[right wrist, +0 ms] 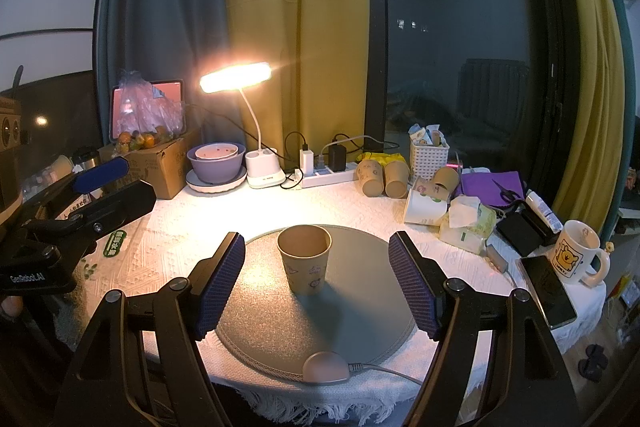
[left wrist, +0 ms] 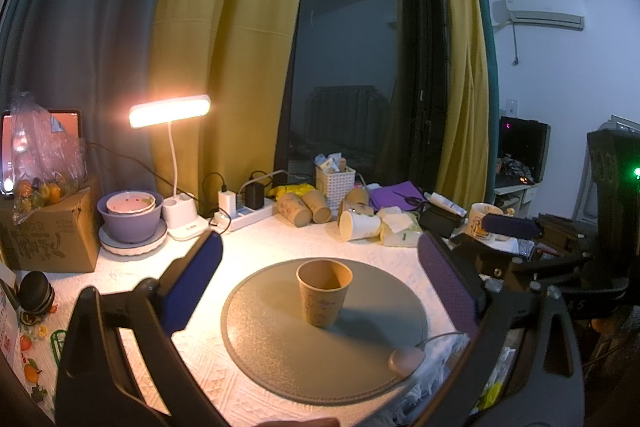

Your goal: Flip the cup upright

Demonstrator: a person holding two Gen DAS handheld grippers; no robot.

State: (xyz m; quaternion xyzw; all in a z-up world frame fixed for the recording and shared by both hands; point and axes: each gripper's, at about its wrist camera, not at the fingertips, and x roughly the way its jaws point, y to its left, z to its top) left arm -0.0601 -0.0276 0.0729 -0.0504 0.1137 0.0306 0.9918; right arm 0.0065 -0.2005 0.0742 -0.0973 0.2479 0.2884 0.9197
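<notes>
A brown paper cup [left wrist: 323, 291] stands upright, mouth up, on a round grey mat [left wrist: 280, 343]. It also shows in the right wrist view [right wrist: 305, 258] on the same mat [right wrist: 280, 323]. My left gripper [left wrist: 320, 263] is open and empty, its blue pads wide on either side of the cup, not touching it. My right gripper [right wrist: 318, 271] is open and empty, its pads apart, the cup between and just beyond them. The right gripper also shows at the right in the left wrist view [left wrist: 516, 227], and the left gripper at the left in the right wrist view [right wrist: 100, 179].
Several paper cups [right wrist: 384, 179] lie on their sides at the back. A lit desk lamp [right wrist: 256, 131], a power strip [right wrist: 320, 175], stacked bowls [right wrist: 216, 163], a cardboard box [right wrist: 160, 163], a white basket [right wrist: 428, 159], a mug [right wrist: 576, 259] and a phone [right wrist: 548, 291] ring the mat. A small pink device [right wrist: 324, 367] sits at the mat's front edge.
</notes>
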